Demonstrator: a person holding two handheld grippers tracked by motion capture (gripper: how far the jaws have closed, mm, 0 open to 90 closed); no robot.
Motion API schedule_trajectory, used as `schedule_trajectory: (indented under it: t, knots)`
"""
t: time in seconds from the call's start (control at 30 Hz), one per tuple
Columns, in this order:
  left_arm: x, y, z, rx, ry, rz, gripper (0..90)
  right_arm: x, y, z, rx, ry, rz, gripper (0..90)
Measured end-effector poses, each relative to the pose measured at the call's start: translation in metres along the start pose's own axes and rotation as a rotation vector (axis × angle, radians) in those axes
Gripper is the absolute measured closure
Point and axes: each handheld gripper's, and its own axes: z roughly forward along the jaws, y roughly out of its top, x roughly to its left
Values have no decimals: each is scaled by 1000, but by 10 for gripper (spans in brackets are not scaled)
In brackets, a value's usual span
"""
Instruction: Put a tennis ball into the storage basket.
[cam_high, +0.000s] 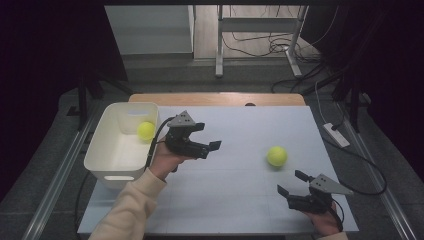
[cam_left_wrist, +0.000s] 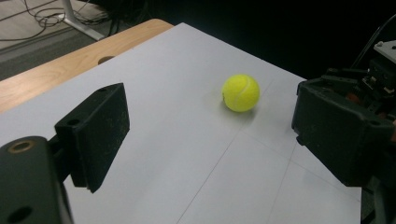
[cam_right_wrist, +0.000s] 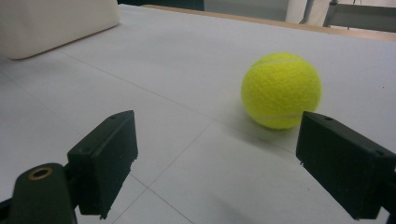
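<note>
step: we ready the right gripper near the tennis ball | jaws: both grippers empty, jaws apart; left gripper beside bin | next: we judge closing around ball

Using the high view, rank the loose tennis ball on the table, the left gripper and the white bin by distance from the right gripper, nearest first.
1. Loose tennis ball: on the white table just ahead of the right gripper, slightly to its left.
2. Left gripper: held near mid-table, farther left.
3. White bin: at the table's left edge, with a second ball inside.
</note>
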Motion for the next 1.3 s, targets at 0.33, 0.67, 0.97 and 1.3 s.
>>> schedule_trajectory:
  t: [0.33,0.67,0.97,1.3]
  knots:
    - [0,1,20,20,-21,1,126,1,-1,-3,-2,-10,4,127]
    - [-3,3,42,44,-43,1,127,2,-1,-5,-4,-16,4,128]
    - [-6,1,55,63,-50,12,126,2,-1,-5,-5,-14,1,127]
    - [-9,0,67,53,-69,36,126,2,-1,-5,-5,-16,4,127]
